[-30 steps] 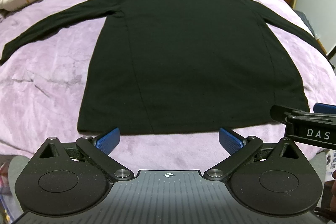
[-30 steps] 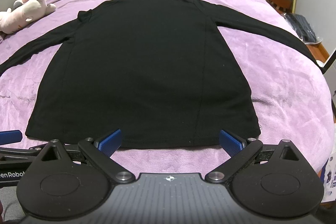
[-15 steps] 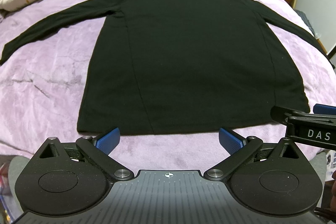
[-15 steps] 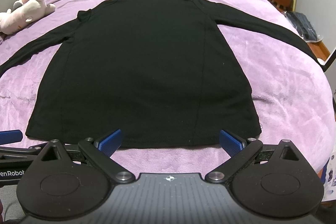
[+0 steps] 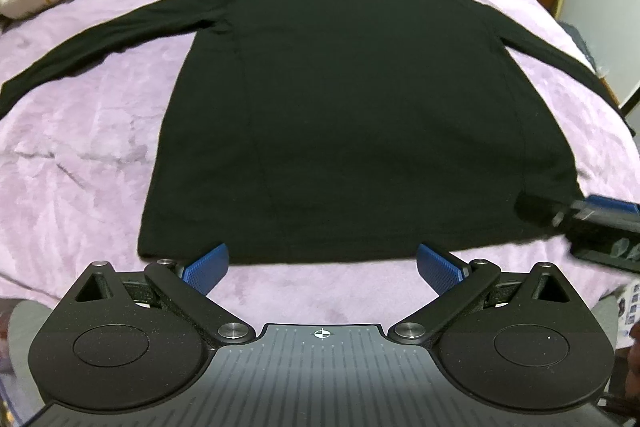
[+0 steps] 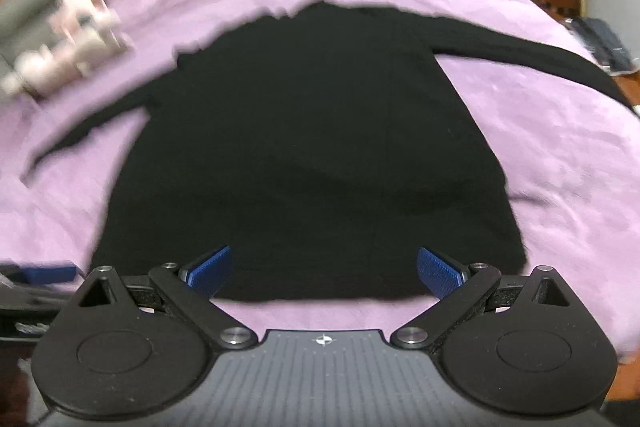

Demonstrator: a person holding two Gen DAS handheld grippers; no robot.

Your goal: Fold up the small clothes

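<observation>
Lying flat on the purple blanket, the black long-sleeved top has both sleeves spread outward and its hem nearest the cameras. At that hem, the left gripper hovers with jaws wide, and the right gripper, equally wide, hangs over the hem's right part.

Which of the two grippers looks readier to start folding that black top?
Probably the right gripper: its open fingers already overlap the black top's hem. The left gripper, also open, sits just short of the hem.
</observation>
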